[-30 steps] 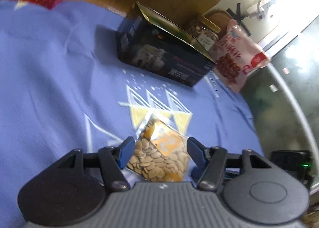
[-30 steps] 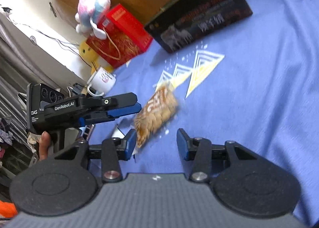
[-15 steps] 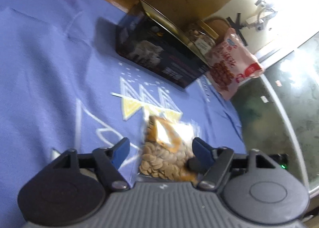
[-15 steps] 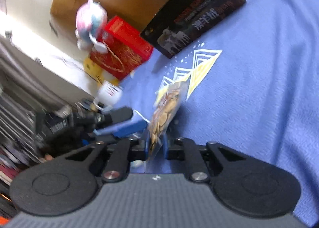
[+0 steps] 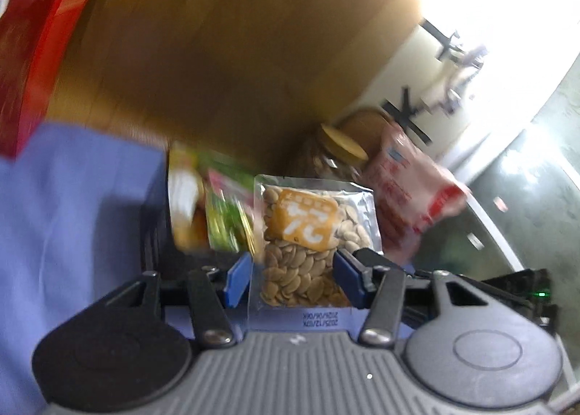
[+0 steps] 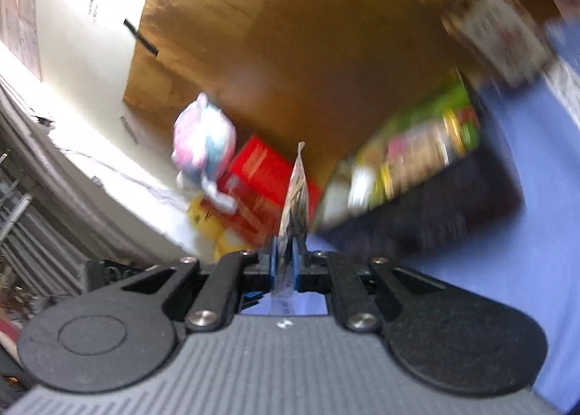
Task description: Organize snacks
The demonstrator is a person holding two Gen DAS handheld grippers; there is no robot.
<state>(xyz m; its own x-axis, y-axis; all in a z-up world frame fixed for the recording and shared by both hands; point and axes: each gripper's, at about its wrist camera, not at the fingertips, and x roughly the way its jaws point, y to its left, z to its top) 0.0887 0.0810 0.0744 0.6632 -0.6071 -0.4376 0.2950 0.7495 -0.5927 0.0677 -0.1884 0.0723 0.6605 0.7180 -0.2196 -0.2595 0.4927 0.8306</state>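
Right tongs (image 6: 285, 266) clamped on seed packet (image 6: 295, 197), upright, long axis vertical, left tongs (image 5: 293, 279) apart.

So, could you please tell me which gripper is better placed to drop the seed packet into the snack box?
Right. The right gripper is shut on the seed packet, near the snack box. The left gripper has open jaws on either side of the packet.

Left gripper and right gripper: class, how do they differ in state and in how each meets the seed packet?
The left gripper has its jaws wide apart, while the right gripper has its jaws shut. The left gripper merely frames the seed packet, seen face-on; the right gripper clamps it, seen edge-on. Both point at the same packet.
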